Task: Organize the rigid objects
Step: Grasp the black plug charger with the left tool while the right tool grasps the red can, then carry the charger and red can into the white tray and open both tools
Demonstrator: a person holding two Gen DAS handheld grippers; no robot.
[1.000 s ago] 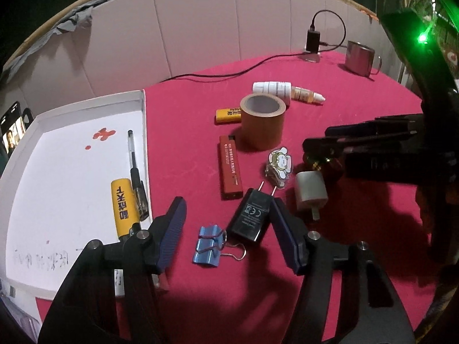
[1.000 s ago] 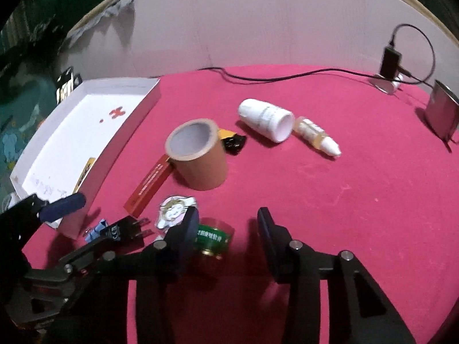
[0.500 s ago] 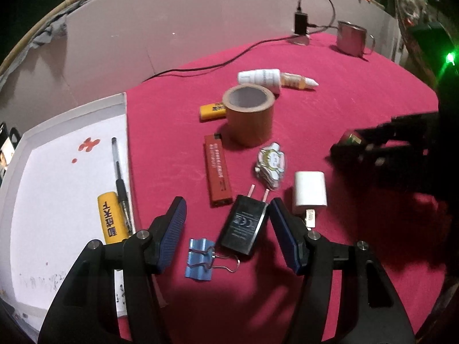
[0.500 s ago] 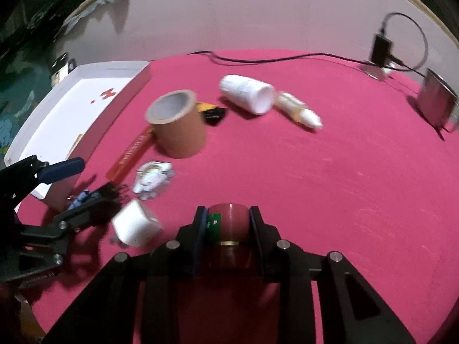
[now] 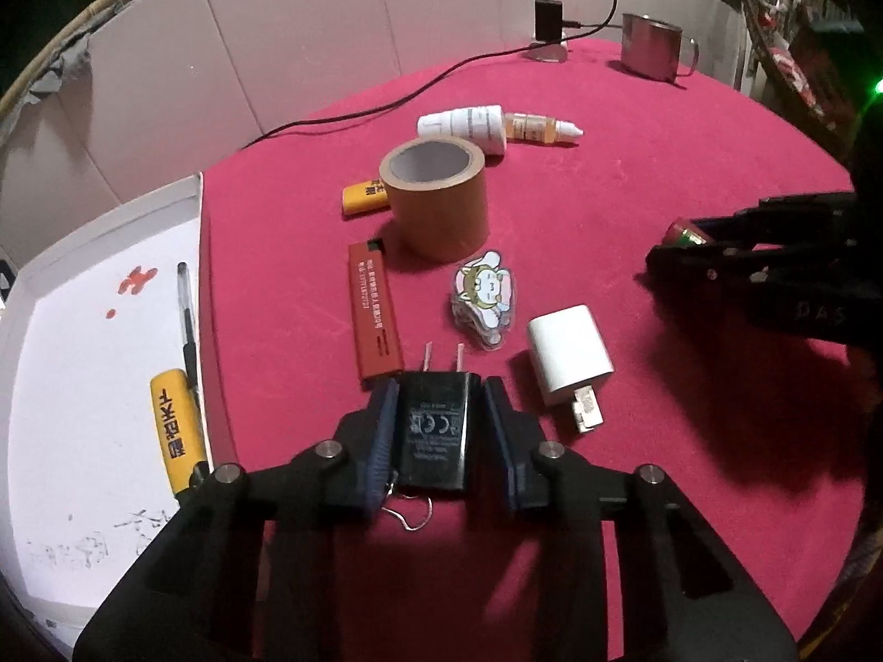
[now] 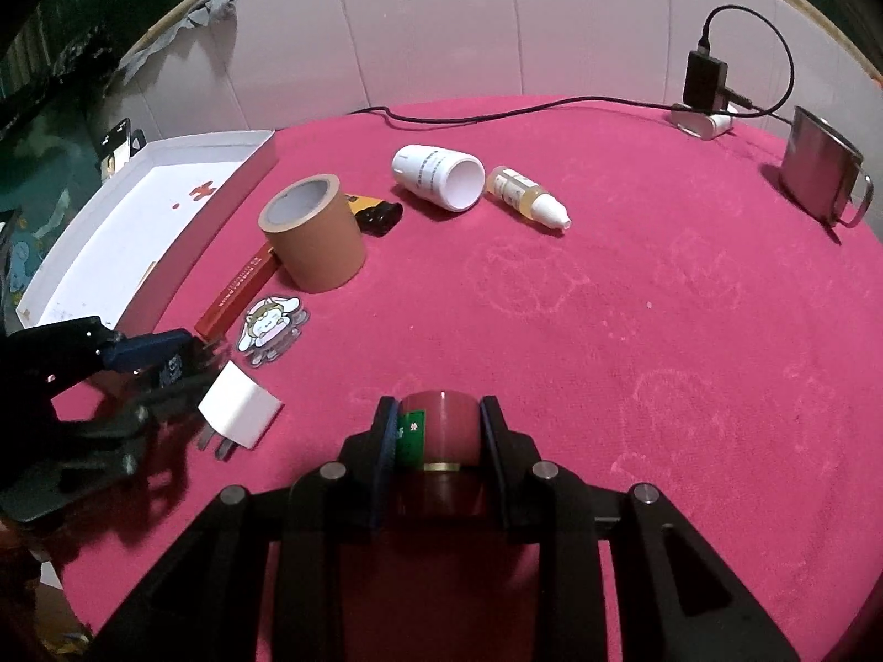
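Observation:
A black plug charger (image 5: 439, 430) lies on the red tablecloth with its prongs pointing away. My left gripper (image 5: 441, 386) has its blue pads against both sides of the charger, and its jaws are closing on it. My right gripper (image 6: 437, 405) is shut on a small red jar (image 6: 441, 430) with a green label and a gold band. In the left wrist view that jar (image 5: 684, 234) shows at the right gripper's tips, far right. The white tray (image 5: 110, 220) on the left holds a yellow lighter (image 5: 174, 425) and a pen (image 5: 187, 320).
On the cloth lie a white charger (image 5: 568, 353), a cartoon sticker charm (image 5: 485, 292), a red lighter (image 5: 372, 314), a brown tape roll (image 5: 441, 198), a yellow lighter (image 5: 364, 196), a white bottle (image 5: 463, 124) and a dropper bottle (image 5: 541, 129). A metal mug (image 5: 651, 52) and a plugged-in adapter (image 5: 548, 19) stand at the back.
My left jaws came forward around the black charger and closed onto it; the blue binder clip slipped under the gripper. My right gripper shut on the red jar and drew it away from the white charger.

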